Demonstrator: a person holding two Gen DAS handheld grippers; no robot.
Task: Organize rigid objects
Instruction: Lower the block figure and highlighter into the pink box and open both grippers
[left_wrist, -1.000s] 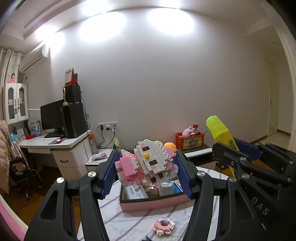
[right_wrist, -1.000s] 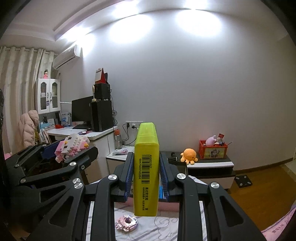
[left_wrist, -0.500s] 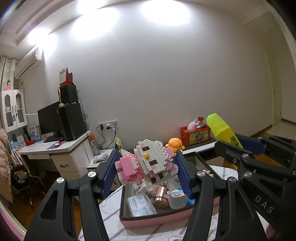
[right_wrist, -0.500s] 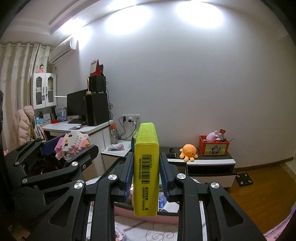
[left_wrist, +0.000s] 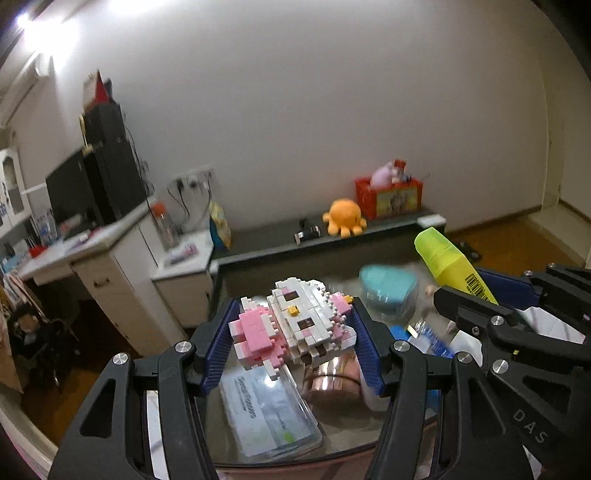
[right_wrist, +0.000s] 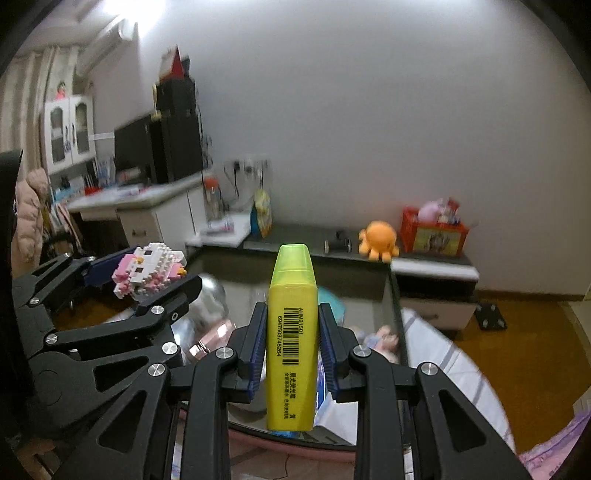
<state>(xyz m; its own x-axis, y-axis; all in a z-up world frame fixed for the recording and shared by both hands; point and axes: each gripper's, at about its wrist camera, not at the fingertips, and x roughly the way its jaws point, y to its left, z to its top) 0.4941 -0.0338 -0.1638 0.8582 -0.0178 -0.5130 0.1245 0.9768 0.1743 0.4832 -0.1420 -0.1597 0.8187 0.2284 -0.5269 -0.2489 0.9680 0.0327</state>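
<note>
Left gripper (left_wrist: 295, 332) jaws clamped on block figure (left_wrist: 291, 325), right gripper (right_wrist: 291, 332) jaws clamped on upright yellow highlighter (right_wrist: 291, 347), both above pink tray (left_wrist: 295, 463)

One block cat figure (left_wrist: 295, 325), one yellow highlighter (right_wrist: 293, 354), one pink tray (right_wrist: 295, 445).

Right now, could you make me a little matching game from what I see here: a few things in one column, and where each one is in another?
Things:
1. block figure
2. yellow highlighter
3. orange octopus plush
4. teal heart box

Places:
A. on the low dark cabinet by the wall
B. in the right gripper
C. in the tray
D. in the left gripper

Pairs: 1-D, 2-B, 3-A, 4-C
</note>
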